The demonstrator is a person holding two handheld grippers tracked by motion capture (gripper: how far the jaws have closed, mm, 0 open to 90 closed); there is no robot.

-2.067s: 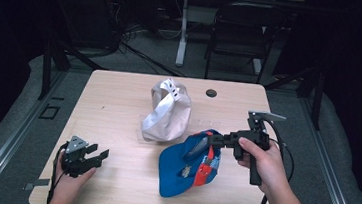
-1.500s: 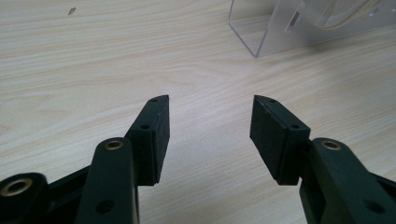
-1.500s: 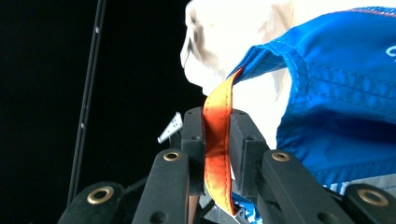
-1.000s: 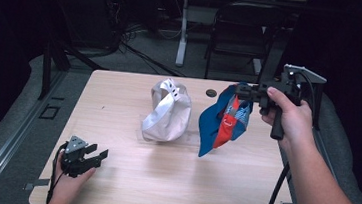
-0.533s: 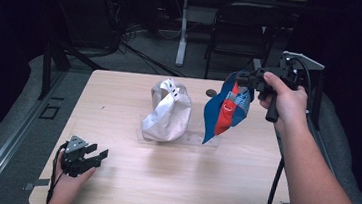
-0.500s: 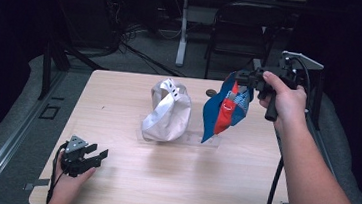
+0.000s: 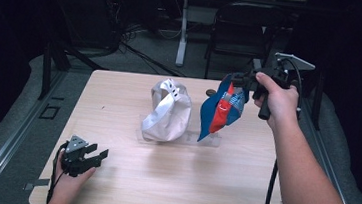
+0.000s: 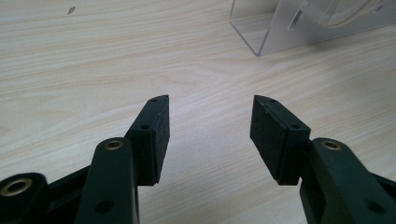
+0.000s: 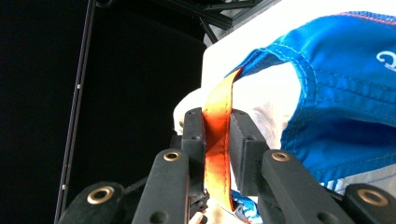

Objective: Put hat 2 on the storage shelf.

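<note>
The light wood-grain rectangular surface [image 7: 118, 106] stands on a grey carpeted floor [image 7: 27, 112] in a dark, dimly lit room. Beyond its far edge stand a black metal-framed chair [image 7: 243, 37] and a white table leg [image 7: 182, 37], with black cables [image 7: 138, 52] lying across the floor between them. A black frame post [image 7: 48, 66] rises to the left of the surface.

Wood table [image 7: 160, 190]: clear stand [image 7: 205, 138] w/ white cap [image 7: 168, 112], small dark disc [image 7: 210, 92].
</note>
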